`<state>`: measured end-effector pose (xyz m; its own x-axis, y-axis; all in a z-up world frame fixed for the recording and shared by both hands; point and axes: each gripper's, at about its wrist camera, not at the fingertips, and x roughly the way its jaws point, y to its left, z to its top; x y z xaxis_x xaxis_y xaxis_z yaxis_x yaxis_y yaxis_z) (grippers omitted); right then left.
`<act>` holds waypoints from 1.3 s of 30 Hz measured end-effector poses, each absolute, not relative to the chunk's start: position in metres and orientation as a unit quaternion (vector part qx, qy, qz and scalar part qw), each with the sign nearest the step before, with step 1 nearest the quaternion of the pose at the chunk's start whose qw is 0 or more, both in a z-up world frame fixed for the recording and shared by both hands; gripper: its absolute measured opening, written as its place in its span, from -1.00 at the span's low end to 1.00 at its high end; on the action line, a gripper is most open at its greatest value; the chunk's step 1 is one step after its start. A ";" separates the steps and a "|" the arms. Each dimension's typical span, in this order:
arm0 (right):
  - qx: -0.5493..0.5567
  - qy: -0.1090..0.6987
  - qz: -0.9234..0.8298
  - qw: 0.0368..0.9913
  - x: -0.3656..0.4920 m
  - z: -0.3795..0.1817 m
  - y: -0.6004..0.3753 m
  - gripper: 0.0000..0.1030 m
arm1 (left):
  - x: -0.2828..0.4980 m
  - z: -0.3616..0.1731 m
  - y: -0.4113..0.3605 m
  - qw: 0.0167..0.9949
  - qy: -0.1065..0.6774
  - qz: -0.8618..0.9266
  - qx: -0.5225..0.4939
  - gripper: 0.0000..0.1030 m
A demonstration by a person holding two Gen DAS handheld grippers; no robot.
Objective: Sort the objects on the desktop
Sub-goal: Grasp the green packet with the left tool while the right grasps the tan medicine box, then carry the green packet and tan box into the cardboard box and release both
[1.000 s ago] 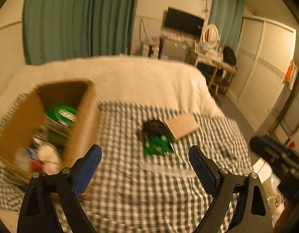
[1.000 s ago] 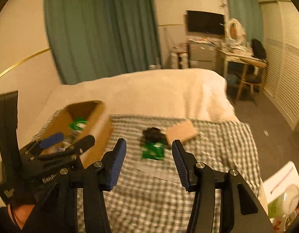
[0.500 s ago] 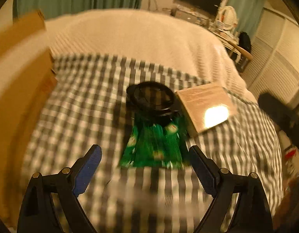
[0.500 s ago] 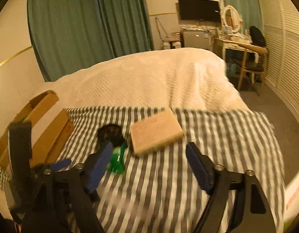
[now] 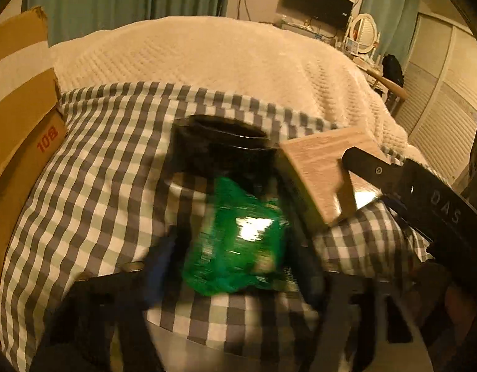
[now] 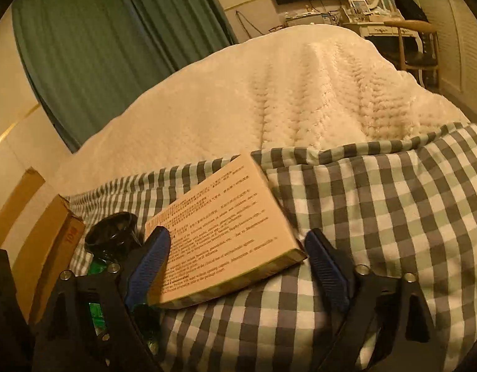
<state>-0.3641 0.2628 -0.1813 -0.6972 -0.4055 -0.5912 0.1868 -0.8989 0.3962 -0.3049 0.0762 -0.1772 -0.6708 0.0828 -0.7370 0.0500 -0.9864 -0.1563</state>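
Note:
A green crinkly packet [image 5: 238,245] lies on the checked cloth [image 5: 108,161], with a black round lid-like object [image 5: 223,145] just behind it and a flat tan box [image 5: 319,170] to its right. My left gripper [image 5: 235,266] is low over the packet with a finger on each side; the frame is blurred. My right gripper [image 6: 238,266] is open, its blue fingers [image 6: 148,263] either side of the near end of the tan box [image 6: 226,232]. The black object [image 6: 111,235] and the packet [image 6: 97,310] show at its left.
A brown cardboard box [image 5: 18,130] stands at the left edge of the cloth, also visible in the right wrist view [image 6: 43,248]. A cream blanket [image 6: 269,93] covers the bed behind. Desk, chair and TV stand at the far right.
Both grippers have moved forward and down. The left one has closed in on the green packet, its fingers narrower than before. The right one has come to straddle the tan box.

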 end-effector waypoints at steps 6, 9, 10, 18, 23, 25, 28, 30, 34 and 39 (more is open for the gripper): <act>0.344 -0.167 -0.907 0.178 -0.356 -0.166 0.266 -0.06 | -0.299 -0.167 0.062 0.026 -0.111 0.907 -0.406 -0.34; 0.322 -0.146 -0.916 0.190 -0.341 -0.140 0.254 -0.27 | -0.290 -0.158 0.052 0.021 -0.115 0.907 -0.404 -0.34; 0.319 -0.140 -0.917 0.196 -0.337 -0.132 0.250 -0.30 | -0.287 -0.154 0.048 0.019 -0.117 0.908 -0.401 -0.34; 0.316 -0.122 -0.910 0.238 -0.327 -0.123 0.220 -0.41 | -0.285 -0.138 0.024 -0.018 -0.107 0.920 -0.377 -0.34; 0.324 -0.118 -0.909 0.234 -0.335 -0.137 0.218 -0.43 | -0.293 -0.146 0.022 -0.023 -0.103 0.919 -0.381 -0.34; 0.321 -0.118 -0.911 0.231 -0.334 -0.136 0.219 -0.44 | -0.294 -0.145 0.020 -0.023 -0.103 0.917 -0.384 -0.35; 0.311 -0.106 -0.920 0.214 -0.329 -0.124 0.217 -0.44 | -0.293 -0.136 0.020 -0.020 -0.096 0.919 -0.381 -0.35; 0.292 -0.083 -0.932 0.195 -0.321 -0.109 0.214 -0.44 | -0.290 -0.122 0.019 -0.007 -0.090 0.922 -0.377 -0.35; 0.254 -0.049 -0.950 0.176 -0.288 -0.058 0.206 -0.44 | -0.273 -0.088 0.011 -0.001 -0.091 0.932 -0.350 -0.34; 0.244 -0.055 -0.944 0.215 -0.240 -0.008 0.187 -0.44 | -0.251 -0.048 -0.011 0.007 -0.110 0.937 -0.332 -0.35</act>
<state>-0.2401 0.1869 -0.0077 -0.7892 -0.4319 -0.4366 0.3783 -0.9019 0.2085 -0.2512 -0.0107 -0.0480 -0.7794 0.0865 -0.6205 0.0591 -0.9759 -0.2103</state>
